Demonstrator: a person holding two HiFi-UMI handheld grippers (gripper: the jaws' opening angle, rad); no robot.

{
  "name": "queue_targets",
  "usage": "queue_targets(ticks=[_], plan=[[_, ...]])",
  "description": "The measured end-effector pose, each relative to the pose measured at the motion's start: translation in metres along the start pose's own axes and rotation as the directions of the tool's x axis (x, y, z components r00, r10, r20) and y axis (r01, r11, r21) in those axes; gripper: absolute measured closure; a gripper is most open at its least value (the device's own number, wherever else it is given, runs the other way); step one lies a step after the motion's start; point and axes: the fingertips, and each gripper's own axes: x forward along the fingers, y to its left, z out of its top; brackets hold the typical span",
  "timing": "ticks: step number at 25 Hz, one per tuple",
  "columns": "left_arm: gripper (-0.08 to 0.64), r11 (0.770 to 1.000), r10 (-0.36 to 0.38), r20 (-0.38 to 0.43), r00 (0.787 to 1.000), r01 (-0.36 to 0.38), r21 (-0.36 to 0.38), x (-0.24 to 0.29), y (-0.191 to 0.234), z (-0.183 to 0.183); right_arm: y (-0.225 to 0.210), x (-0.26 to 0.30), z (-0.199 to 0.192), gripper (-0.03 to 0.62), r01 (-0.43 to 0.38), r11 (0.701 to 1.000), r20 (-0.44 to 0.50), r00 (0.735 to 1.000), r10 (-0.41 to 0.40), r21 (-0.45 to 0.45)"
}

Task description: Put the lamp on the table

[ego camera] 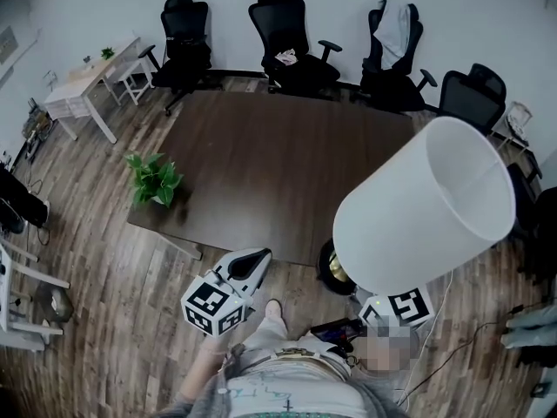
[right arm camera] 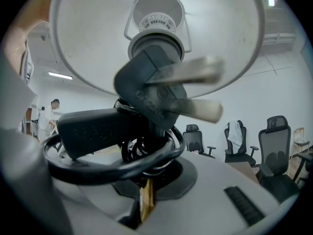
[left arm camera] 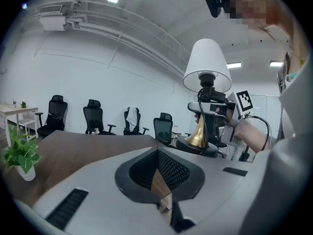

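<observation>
1. Your right gripper (right arm camera: 145,205) has its jaws closed on the lamp (ego camera: 424,207). Its own view shows a thin brass strip of the stem pinched between them, a grip the head view hides behind the white shade (ego camera: 452,172).
2. The lamp hangs tilted at the worktop's (ego camera: 278,164) near edge, toward its right end. The black base (ego camera: 334,266) is at that edge, and no view settles whether it touches the worktop.
3. Only the right gripper view shows the cord (right arm camera: 110,163) coiled round the stem, and the black plug (right arm camera: 146,89) with two metal prongs under the open shade.
4. The left gripper view gives you the lamp side-on: a flared brass stem (left arm camera: 198,133) rises from the round base, and the right gripper is clamped just above it.
5. Your left gripper (ego camera: 251,264) has its jaws together with nothing between them. It is held off the worktop's near edge, pointing toward it.
6. Each marker cube (ego camera: 211,307) carries black-and-white squares. Raised print on the plug's block is too blurred to read.
7. A white pot (left arm camera: 27,173) holds a leafy green plant (ego camera: 155,179) at the worktop's near left corner.
8. Office chairs (ego camera: 291,37) stand beyond the worktop's far edge, and one has a pale garment (ego camera: 396,23) over its back.
</observation>
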Motion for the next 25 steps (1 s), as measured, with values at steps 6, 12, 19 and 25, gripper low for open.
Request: queue_targets(ticks=[6,12,19,25], plan=[[0.554,1.0,-0.002,-0.004,1.0,0.002,-0.01,-0.005,0.048,-0.001,0.005,0.035,-0.001,0.574,0.04,0.999,0.009,0.999,-0.04,-0.012],[0.554,0.998,-0.06,-0.008,0.998,0.06,0.01,0.002,0.073,0.007,0.007,0.056,0.0,0.574,0.09,0.996,0.009,0.996,-0.09,0.002],[0.554,0.997,-0.072,-0.009,0.997,0.072,-0.002,-0.001,0.093,0.01,0.014,0.079,0.002,0.574,0.108,0.994,-0.006,0.994,-0.108,-0.012],[0.554,0.999,-0.024,0.002,1.0,0.024,-0.048,-0.007,0.11,0.004,0.013,0.101,0.002,0.574,0.065,0.998,-0.018,0.998,-0.065,-0.005]])
